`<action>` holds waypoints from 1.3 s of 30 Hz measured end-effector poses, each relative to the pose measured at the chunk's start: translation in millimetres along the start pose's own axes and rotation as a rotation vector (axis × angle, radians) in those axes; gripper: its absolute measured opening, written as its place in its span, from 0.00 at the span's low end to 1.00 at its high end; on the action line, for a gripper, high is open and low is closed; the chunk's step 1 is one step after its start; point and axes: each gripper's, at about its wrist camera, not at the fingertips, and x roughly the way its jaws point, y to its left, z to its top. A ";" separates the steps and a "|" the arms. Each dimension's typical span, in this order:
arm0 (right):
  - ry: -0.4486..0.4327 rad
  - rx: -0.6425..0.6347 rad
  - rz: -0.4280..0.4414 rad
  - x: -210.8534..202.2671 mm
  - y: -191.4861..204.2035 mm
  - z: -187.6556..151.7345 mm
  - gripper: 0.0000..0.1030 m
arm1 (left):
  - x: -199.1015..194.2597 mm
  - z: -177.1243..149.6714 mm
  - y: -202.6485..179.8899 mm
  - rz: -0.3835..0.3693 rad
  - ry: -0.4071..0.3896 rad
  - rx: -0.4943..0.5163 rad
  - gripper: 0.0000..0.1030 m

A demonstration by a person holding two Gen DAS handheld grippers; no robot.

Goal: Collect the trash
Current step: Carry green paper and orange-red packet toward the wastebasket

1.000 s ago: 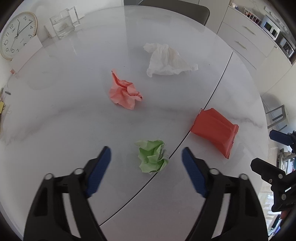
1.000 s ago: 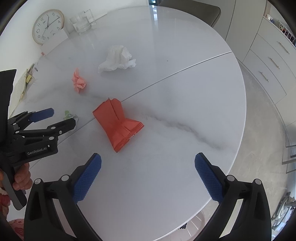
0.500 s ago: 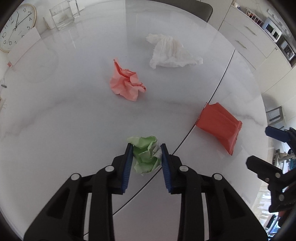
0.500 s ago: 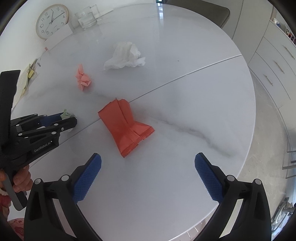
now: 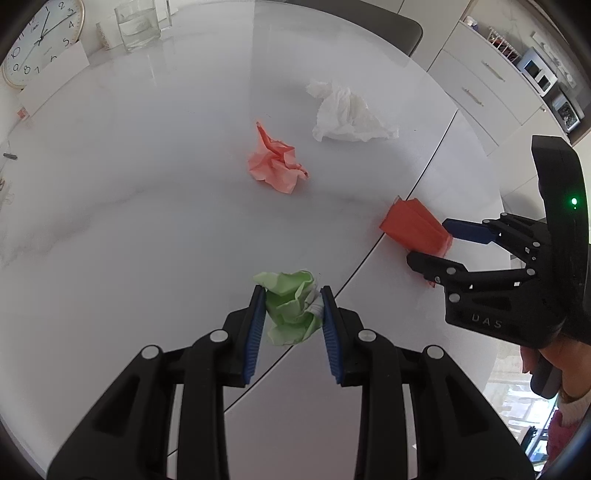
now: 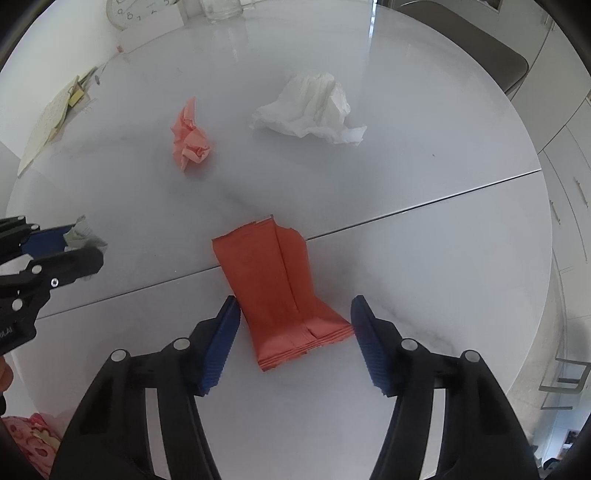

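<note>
Item 1: left hand-held gripper, lower centre of left view, pinching green paper wad; we judge grip set for lifting off surface.

Item 2: right hand-held gripper, lower centre of right view, jaws closing around folded red wrapper lying across surface seam; pads not yet pressing.

Item 3, uncollected: pink paper wad mid-frame, white tissue upper right.

Surroundings: clock, glass jar upper left. We see nothing obstructing either grasp.

crumpled green paper, red folded napkin
</note>
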 end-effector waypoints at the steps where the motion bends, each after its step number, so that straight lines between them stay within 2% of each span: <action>1: -0.004 0.003 -0.005 -1.5 -0.1 -0.5 0.56 | 0.5 2.6 -3.4 0.001 -0.001 0.001 0.29; 9: -0.032 0.052 0.005 -31.4 -12.7 -28.5 0.55 | -6.6 -7.9 -33.6 -0.017 0.001 0.048 0.29; 13: -0.061 0.113 0.006 -56.7 -23.0 -62.3 0.55 | -12.9 -20.4 -67.7 -0.045 0.003 0.111 0.29; 18: -0.087 0.230 -0.012 -90.5 -41.0 -127.6 0.55 | -20.8 -41.5 -119.7 -0.095 0.006 0.221 0.29; 21: -0.094 0.327 -0.014 -96.5 -59.6 -162.0 0.54 | -24.8 -54.1 -149.8 -0.112 0.002 0.284 0.29; 24: -0.103 0.354 -0.009 -97.5 -63.0 -175.8 0.54 | -29.9 -60.8 -158.0 -0.116 -0.010 0.298 0.29; 27: -0.110 0.314 -0.017 -99.9 -60.9 -177.6 0.54 | -32.8 -66.2 -156.4 -0.117 -0.004 0.290 0.29; 31: -0.108 0.230 0.018 -94.4 -55.2 -167.0 0.57 | -32.0 -67.5 -145.7 -0.105 0.002 0.264 0.29; 33: -0.094 0.146 0.030 -90.1 -51.3 -157.0 0.61 | -31.8 -65.6 -137.9 -0.097 -0.004 0.251 0.29; 35: -0.078 0.053 0.031 -82.3 -44.0 -140.0 0.74 | -32.1 -64.0 -132.6 -0.085 -0.009 0.239 0.29; 39: -0.047 -0.112 0.047 -69.1 -33.5 -112.6 0.84 | -29.9 -59.3 -113.4 -0.078 -0.003 0.186 0.29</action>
